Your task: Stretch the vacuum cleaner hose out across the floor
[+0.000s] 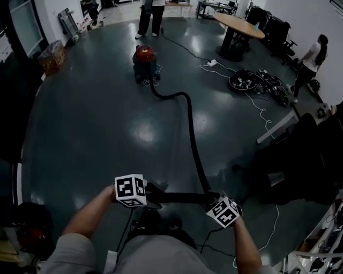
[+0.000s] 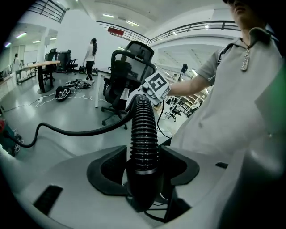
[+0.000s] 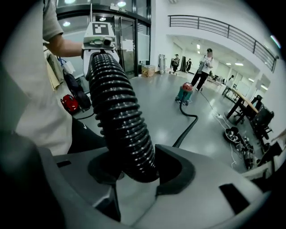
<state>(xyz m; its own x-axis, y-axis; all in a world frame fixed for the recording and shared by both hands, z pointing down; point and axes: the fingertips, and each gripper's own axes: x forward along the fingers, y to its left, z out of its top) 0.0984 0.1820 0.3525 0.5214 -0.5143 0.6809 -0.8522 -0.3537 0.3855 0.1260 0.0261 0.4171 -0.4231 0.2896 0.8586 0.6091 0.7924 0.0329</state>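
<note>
The red and teal vacuum cleaner (image 1: 144,60) stands far off on the dark floor. Its black ribbed hose (image 1: 192,140) curves away from it and runs toward me, then bends level between my two grippers. My left gripper (image 1: 150,195) is shut on the hose (image 2: 144,129) just above its smooth end cuff (image 2: 143,179). To the right, my right gripper (image 1: 217,202) is shut on the hose (image 3: 117,112) near the bend. In the right gripper view the vacuum cleaner (image 3: 184,93) shows in the distance. Each gripper view shows the other gripper's marker cube at the hose's far end.
A round table (image 1: 238,24) stands at the back right, with a heap of cables and gear (image 1: 252,80) on the floor near it. One person (image 1: 151,16) stands behind the vacuum, another (image 1: 311,61) at far right. A black office chair (image 2: 127,76) is close by.
</note>
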